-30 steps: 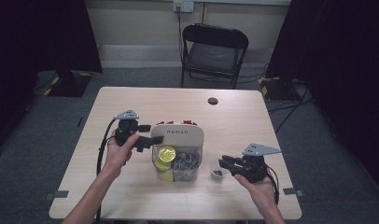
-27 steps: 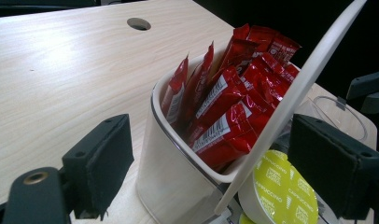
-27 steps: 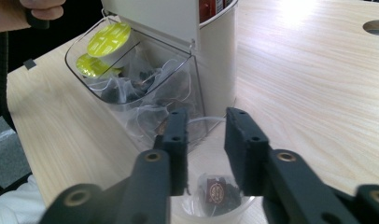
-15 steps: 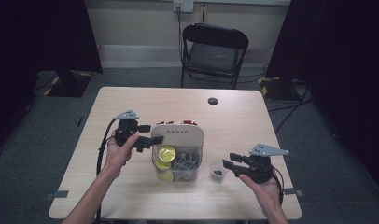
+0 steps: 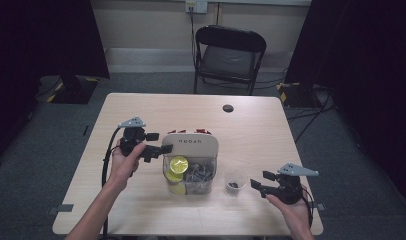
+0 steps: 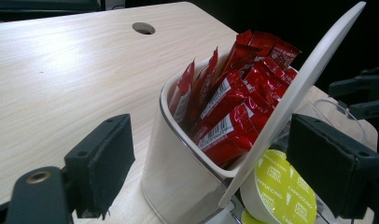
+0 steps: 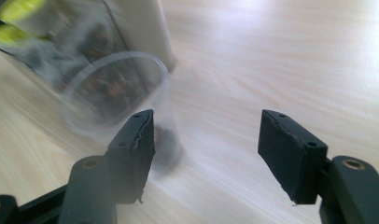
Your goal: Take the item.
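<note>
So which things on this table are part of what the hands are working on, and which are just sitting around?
In the job:
clear plastic organiser box with a white tilted lid
small clear plastic cup
left gripper, jaws either side of the lid
right gripper, open beside the cup

Lying about:
black folding chair
dark round table hole

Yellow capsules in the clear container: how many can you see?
2. One yellow capsule sits up against the tilted lid; another yellow capsule lies just below it. More may be hidden under the dark capsules.
</note>
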The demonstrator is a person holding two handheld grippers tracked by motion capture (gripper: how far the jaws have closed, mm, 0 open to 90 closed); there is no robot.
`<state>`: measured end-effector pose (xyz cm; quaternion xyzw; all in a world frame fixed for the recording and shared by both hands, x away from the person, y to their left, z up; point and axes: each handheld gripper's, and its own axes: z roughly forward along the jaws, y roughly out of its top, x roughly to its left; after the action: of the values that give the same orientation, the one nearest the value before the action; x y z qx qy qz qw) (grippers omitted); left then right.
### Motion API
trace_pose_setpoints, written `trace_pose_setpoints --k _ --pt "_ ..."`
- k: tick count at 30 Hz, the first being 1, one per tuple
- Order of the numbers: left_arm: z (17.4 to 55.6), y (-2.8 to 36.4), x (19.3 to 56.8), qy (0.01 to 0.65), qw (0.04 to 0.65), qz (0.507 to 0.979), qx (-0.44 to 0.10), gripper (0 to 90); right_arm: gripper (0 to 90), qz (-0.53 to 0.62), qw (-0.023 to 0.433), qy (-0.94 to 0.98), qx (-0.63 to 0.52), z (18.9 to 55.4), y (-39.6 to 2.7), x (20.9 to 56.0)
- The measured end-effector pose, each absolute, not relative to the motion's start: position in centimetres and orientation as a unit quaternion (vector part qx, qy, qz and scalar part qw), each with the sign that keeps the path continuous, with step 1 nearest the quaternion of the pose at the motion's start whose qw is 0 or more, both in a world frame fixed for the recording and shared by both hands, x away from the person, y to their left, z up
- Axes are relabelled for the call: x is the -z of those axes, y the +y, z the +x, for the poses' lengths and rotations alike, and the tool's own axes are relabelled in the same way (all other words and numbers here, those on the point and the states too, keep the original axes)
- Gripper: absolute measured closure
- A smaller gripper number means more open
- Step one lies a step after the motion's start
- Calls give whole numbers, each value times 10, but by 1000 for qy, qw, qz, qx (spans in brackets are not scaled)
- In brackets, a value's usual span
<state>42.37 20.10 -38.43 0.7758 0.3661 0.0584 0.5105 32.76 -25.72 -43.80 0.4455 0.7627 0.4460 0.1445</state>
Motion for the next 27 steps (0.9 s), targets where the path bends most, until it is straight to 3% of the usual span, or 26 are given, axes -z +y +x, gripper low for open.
trace_pose_setpoints --k 13,23,27 --pt "419 218 375 354 522 773 -62 178 158 473 160 782 -373 349 -261 475" --pt "423 242 370 384 532 751 -75 183 155 502 182 780 -327 356 -262 486" --pt "427 245 370 405 528 739 -108 183 156 506 183 782 -315 356 -263 491"
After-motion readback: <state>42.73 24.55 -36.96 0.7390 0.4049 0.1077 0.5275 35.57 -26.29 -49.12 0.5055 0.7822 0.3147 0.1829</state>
